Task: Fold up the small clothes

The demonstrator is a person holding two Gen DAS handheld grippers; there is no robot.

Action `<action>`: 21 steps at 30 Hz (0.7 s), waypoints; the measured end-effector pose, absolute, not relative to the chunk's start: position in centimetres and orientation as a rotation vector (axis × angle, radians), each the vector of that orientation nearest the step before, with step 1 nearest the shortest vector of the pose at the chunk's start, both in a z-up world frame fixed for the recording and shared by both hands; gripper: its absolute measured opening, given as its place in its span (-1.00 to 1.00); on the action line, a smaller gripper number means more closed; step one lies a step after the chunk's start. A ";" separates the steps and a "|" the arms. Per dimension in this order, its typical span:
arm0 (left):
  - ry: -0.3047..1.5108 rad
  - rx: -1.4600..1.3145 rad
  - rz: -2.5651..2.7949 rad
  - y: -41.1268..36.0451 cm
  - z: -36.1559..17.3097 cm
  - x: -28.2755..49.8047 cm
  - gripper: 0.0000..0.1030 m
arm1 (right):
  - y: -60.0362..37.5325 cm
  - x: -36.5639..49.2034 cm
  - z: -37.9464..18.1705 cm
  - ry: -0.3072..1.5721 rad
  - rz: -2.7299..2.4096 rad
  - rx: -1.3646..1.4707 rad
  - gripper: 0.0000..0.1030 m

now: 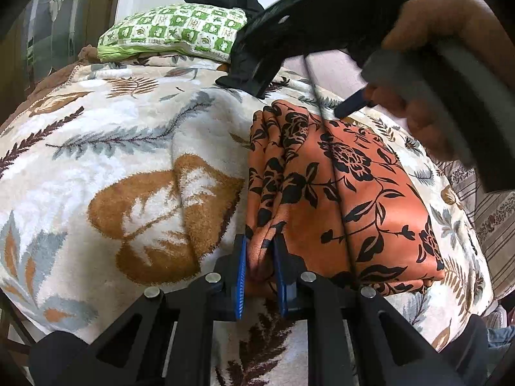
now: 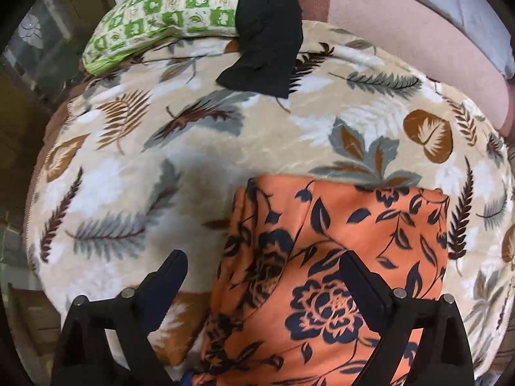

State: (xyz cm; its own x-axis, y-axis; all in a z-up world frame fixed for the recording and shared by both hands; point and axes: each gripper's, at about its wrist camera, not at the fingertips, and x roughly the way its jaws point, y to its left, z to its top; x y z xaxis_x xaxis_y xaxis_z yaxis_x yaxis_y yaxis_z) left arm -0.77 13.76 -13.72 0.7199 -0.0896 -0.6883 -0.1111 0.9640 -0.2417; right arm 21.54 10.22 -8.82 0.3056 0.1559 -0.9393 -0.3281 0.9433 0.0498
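An orange garment with black flowers point(image 1: 347, 199) lies folded into a rough rectangle on a leaf-patterned blanket point(image 1: 122, 167). My left gripper point(image 1: 260, 251) is shut on the near left corner of the garment, fabric pinched between its blue pads. My right gripper point(image 2: 264, 270) is open and hovers above the garment point(image 2: 338, 257), its left finger over the blanket and its right finger over the cloth. In the left wrist view the right gripper point(image 1: 322, 16) and the hand holding it hang over the garment's far end.
A green and white checked pillow point(image 1: 173, 32) lies at the far edge of the bed; it also shows in the right wrist view point(image 2: 167, 6). A black garment point(image 2: 267, 41) lies beside it. A pink sheet point(image 2: 402, 29) lies at the far right.
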 end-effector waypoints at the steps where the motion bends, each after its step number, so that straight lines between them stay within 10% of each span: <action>1: 0.769 -0.274 0.013 13.8 -13.7 -0.5 -0.68 | 10.7 21.9 -9.6 1.247 0.311 -0.173 0.84; 5: 0.758 -0.266 0.019 13.8 -13.6 -0.6 -0.68 | 10.4 22.9 -13.1 1.344 0.207 -0.219 -0.01; 12: 0.653 -0.213 0.091 13.8 -11.6 -2.3 -0.84 | 9.3 23.0 -10.7 1.298 0.287 -0.115 -0.74; 21: 0.726 -0.341 0.082 16.2 -13.2 -2.2 -0.73 | 8.5 23.0 -12.0 1.299 0.430 0.027 -0.44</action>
State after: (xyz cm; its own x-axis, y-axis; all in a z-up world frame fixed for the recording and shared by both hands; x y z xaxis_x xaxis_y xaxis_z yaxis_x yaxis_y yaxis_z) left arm -2.16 16.22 -13.15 0.7471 -0.0435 -0.6633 -0.1908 0.9419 -0.2765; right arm 23.01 8.52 -11.98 0.2011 0.3226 -0.9249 -0.2923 0.9210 0.2577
